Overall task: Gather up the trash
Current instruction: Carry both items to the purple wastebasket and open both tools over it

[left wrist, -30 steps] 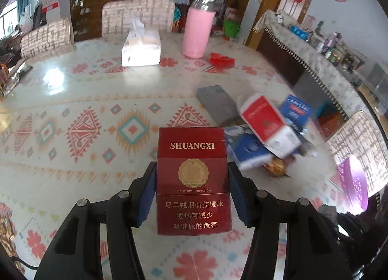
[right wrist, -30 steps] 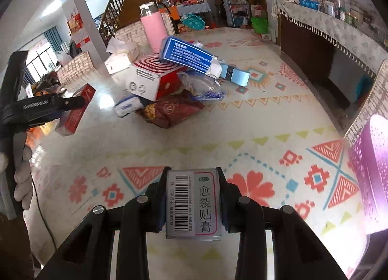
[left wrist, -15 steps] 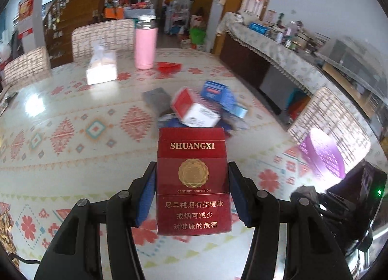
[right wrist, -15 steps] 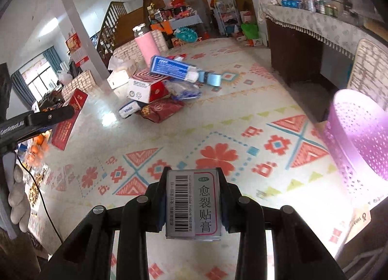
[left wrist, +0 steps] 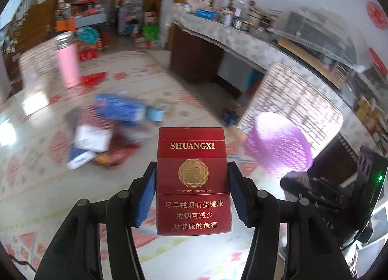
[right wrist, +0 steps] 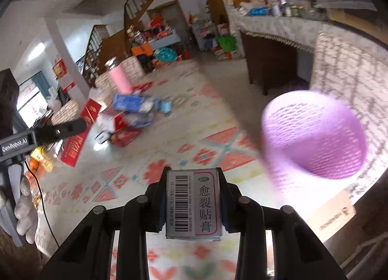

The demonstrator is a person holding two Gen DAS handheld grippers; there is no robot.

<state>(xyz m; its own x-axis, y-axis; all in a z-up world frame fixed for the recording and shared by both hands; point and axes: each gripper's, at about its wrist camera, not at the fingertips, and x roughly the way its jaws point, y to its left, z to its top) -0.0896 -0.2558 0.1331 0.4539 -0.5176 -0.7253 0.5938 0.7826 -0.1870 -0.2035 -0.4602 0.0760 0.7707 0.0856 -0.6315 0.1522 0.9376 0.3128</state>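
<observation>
My left gripper (left wrist: 191, 192) is shut on a red SHUANGXI cigarette pack (left wrist: 192, 178), held upright between its blue pads. My right gripper (right wrist: 192, 203) is shut on a small white medicine box (right wrist: 192, 203) with a barcode and black characters. A purple mesh waste basket stands past the table's right edge, to the right of the left gripper (left wrist: 278, 144) and up and to the right of the right gripper (right wrist: 315, 134). A blurred heap of trash, with blue, white and red boxes, lies on the patterned tablecloth (left wrist: 106, 132) (right wrist: 131, 117). The left gripper and its red pack (right wrist: 75, 142) show at the left of the right wrist view.
A pink bottle (left wrist: 68, 62) (right wrist: 117, 77) stands at the table's far side. A woven chair back (left wrist: 291, 100) rises behind the basket. A dark cabinet with a lace-covered top (left wrist: 218, 37) runs along the right wall. A gloved hand (right wrist: 24, 212) holds the left gripper's handle.
Both grippers have swung to the right with their boxes still held. The trash heap has slid left and away in both views, and the purple basket has come closer and larger.
</observation>
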